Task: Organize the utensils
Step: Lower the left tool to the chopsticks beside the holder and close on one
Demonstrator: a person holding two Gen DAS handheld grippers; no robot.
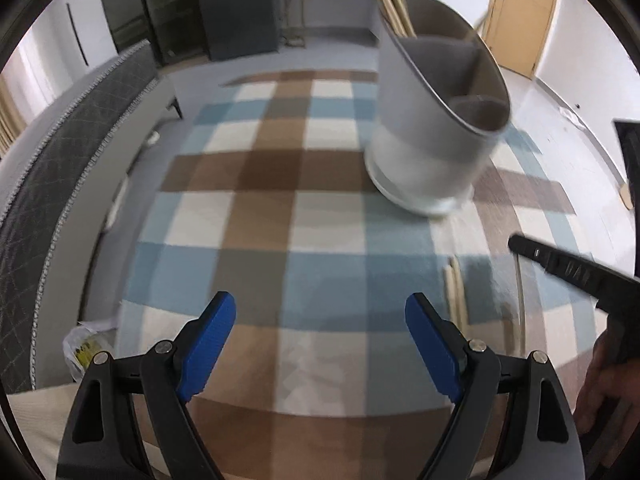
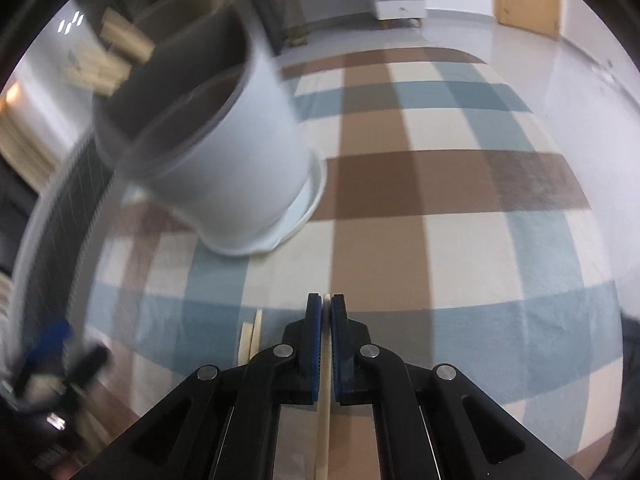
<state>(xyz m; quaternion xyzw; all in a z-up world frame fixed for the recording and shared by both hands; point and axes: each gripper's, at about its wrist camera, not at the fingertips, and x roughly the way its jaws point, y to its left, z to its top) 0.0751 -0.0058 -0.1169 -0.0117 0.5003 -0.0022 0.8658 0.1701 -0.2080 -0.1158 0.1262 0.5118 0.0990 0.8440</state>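
Right gripper (image 2: 326, 308) clamped tight on 1 pale chopstick (image 2: 323, 432), left gripper (image 1: 320, 320) wide and empty — keep it upright heading for the holder (image 2: 208, 128).

1 holder (image 1: 428, 148), 2 grippers (image 1: 320, 344)

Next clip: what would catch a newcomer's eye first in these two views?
The tall white utensil holder standing on the checked rug, chopsticks poking from its back compartment. Then the right gripper, shut on a pale chopstick, and the left gripper, open with nothing between its fingers.
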